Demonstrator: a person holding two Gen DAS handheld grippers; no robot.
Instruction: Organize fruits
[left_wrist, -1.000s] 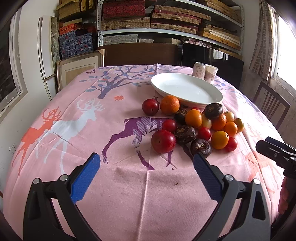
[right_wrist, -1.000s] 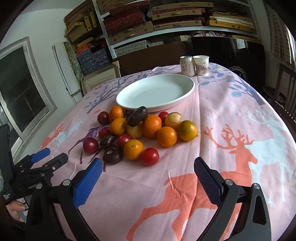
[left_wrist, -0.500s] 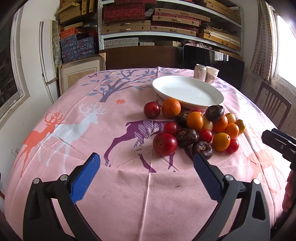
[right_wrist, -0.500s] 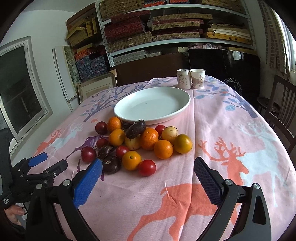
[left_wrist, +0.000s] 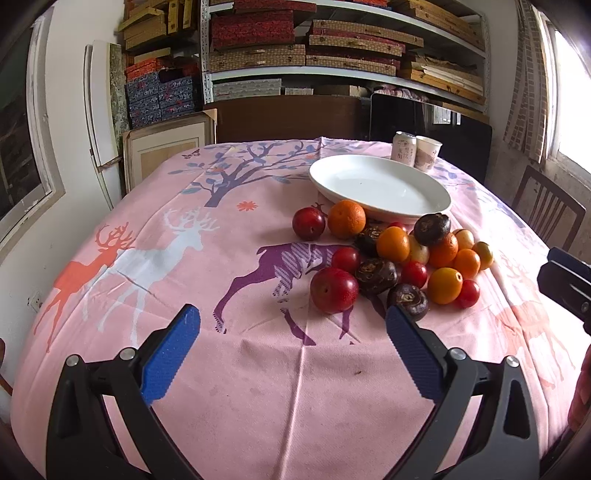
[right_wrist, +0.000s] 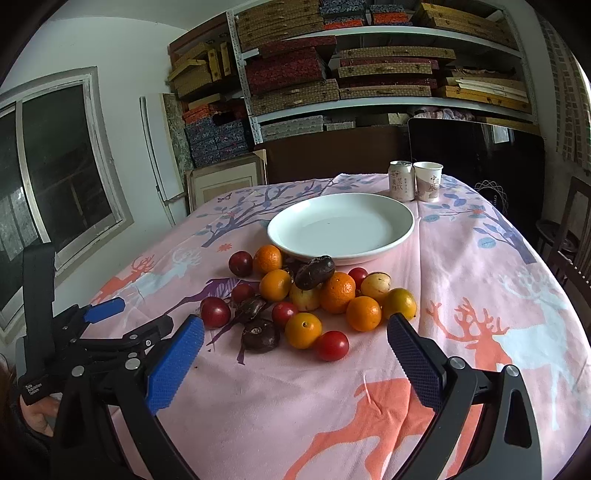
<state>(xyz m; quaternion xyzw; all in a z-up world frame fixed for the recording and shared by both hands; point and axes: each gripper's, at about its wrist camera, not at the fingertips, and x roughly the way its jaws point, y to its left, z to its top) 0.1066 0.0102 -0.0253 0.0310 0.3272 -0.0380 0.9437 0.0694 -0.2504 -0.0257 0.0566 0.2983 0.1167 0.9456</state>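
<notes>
Many small round fruits (right_wrist: 314, 295) mid-frame, likely light, smooth, roll-prone; grip across widest girth; left gripper (left_wrist: 291, 332) and right gripper (right_wrist: 295, 345) both spread wide, empty.

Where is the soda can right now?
The soda can stands at the table's far end, just behind the white plate, with the paper cup on its right.

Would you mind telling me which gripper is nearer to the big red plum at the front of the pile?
Left. The left gripper hangs open just short of the big red plum. The right gripper is open at the pile's opposite side, facing a small red tomato.
</notes>
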